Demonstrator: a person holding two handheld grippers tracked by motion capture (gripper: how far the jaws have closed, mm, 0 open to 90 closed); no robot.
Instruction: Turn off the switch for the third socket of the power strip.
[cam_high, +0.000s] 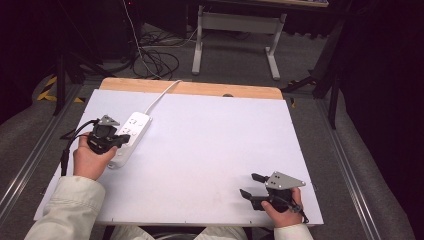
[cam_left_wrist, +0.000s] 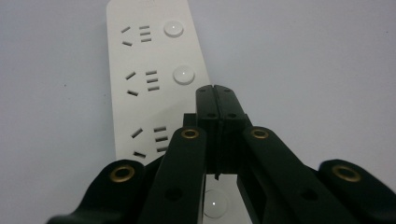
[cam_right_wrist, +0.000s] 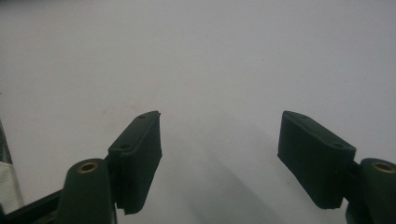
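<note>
white tabletop (cam_high: 210, 150) on a wooden-edged bench, dark room behind, cables and a grey stand leg on the floor beyond; a white power strip (cam_high: 129, 138) is laid near the left edge of the table, its white cord (cam_high: 162, 95) run off toward the far edge.

left gripper (cam_high: 121, 140) is held over the near end of the strip; in the left gripper view the jaws are seen clenched flat against each other with nothing between them, tips poised above the strip's right margin, between the second round switch (cam_left_wrist: 183, 74) and the third, nearest one (cam_left_wrist: 215, 204), which is seen under the linkage; contact with the strip cannot be told.

right gripper (cam_high: 251, 185) is rested near the front right corner, well apart from the strip; jaws released, spread wide, bare table between them.

judged step: a switch button to be pressed with the closed tips. to be done well: jaws kept shut so one blunt point is formed; tips centred on a button before descent; push made straight down, lightly, so the strip is not skidded or tipped; the free gripper could be brought over to steady the strip if it slides.

writing: none legible; a faint embossed mark at the strip's far end is too small to be read.
</note>
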